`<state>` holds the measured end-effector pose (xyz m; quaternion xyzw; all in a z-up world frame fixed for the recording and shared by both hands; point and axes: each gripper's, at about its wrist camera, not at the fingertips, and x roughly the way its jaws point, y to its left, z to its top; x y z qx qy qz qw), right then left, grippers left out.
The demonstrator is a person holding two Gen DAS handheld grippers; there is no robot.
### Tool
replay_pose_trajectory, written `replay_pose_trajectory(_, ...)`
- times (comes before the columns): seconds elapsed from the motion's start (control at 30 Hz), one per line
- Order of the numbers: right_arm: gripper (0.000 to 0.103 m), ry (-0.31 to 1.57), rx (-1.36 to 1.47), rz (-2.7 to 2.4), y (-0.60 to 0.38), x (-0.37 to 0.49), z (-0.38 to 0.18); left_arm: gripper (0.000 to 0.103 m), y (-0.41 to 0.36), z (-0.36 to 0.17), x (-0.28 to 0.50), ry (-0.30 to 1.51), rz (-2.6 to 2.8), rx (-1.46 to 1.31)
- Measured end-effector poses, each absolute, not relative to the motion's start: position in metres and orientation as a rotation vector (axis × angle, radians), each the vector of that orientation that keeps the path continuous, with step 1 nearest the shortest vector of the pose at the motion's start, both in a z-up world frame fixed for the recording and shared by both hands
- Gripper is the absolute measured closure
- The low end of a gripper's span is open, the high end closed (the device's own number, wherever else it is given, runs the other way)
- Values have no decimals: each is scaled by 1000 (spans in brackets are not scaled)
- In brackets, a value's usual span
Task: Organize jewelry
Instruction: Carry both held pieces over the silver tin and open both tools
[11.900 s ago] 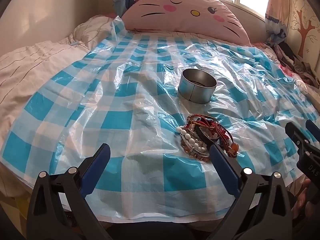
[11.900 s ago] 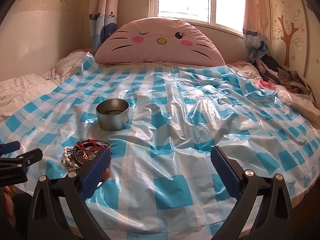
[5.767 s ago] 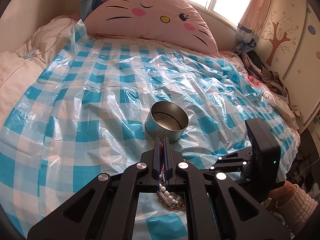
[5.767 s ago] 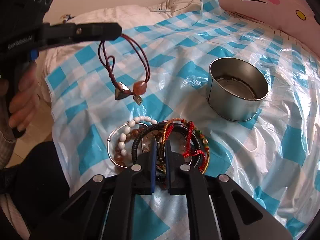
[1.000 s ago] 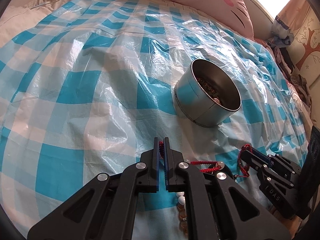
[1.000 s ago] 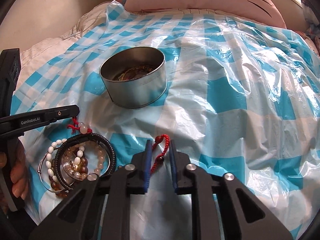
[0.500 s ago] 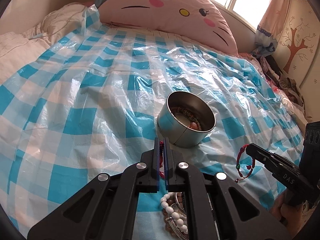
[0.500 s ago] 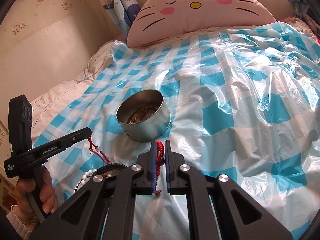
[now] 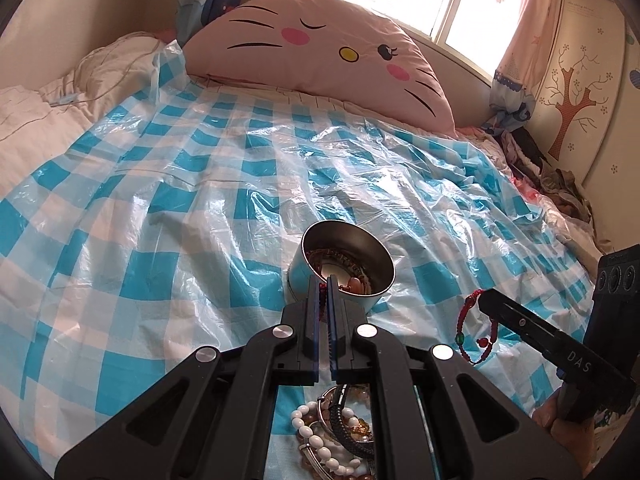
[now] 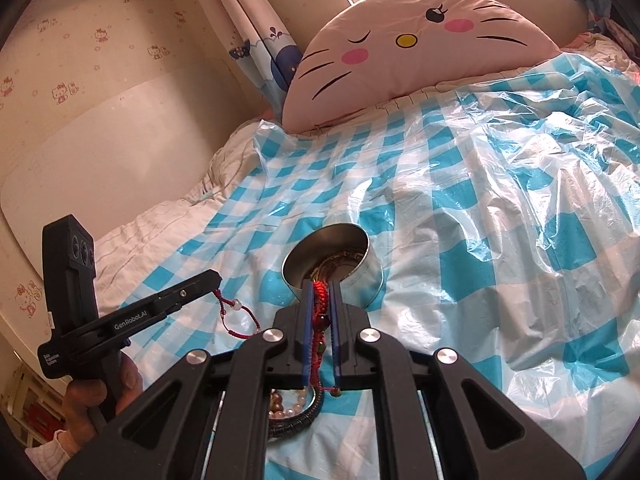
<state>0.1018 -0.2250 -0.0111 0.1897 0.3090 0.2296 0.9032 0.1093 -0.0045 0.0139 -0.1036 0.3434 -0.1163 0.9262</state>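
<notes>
Just before the tin [image 10: 362,276], right gripper [image 10: 321,288] clamping red bracelet [image 10: 320,300]

Both grippers now hang higher above the bed, each lifting a red bracelet [image 10: 320,312] clear of the pile [image 9: 340,436], nearer the tin [image 9: 347,264].

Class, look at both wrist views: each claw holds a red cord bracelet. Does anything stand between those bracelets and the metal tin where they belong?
Nothing visible does. The right claw pinches a red braided bracelet and the left claw a thinner red cord bracelet, both just short of the open tin. The tin has no lid, only jewelry inside.
</notes>
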Motion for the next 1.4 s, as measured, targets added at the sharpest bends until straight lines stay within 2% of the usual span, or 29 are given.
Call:
replay_pose_trajectory(0.43, 94, 580, 490, 482, -230, 102, 3, 99, -29, 32, 107, 659, -217, -173)
replay_pose_trajectory(0.73, 94, 536, 451, 467, -224, 105, 12, 99, -39, 35, 109, 633, -203, -162)
replay_pose_trajectory(1.13, 94, 500, 465, 464, -214, 133, 21, 99, -38, 45, 138, 597, -237, -254)
replay_pose_trajectory(1.4, 94, 509, 492, 449, -213, 159, 14, 99, -39, 33, 165, 629, -253, -326)
